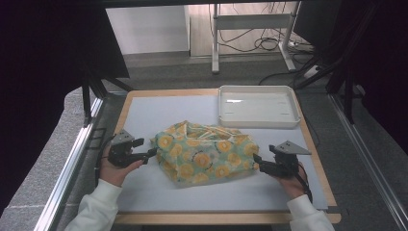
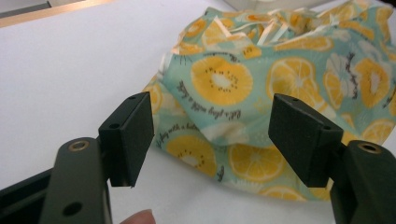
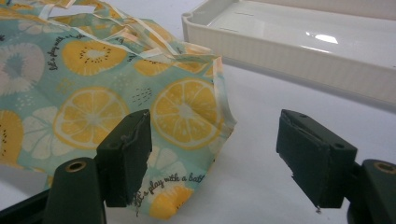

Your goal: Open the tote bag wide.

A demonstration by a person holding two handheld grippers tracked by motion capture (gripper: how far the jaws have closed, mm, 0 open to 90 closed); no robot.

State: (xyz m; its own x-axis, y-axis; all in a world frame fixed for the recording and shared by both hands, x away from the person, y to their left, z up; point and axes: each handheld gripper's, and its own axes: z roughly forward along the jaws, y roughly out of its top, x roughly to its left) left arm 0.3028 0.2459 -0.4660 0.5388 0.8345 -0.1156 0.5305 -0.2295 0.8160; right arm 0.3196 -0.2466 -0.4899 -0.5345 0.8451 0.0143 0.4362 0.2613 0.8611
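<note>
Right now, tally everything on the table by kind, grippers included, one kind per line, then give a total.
Handheld grippers: 2, left gripper and right gripper, both open at either side of the cloth
Crumpled lemon-print cloth: 1
White tray: 1, nothing in it
Total: 4

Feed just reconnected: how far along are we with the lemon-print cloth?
Nothing looks done: the cloth lies crumpled on the table mat, and the white tray behind it is empty. In hand: left gripper and right gripper sit open at opposite edges. Gripping and everything after remains.
</note>
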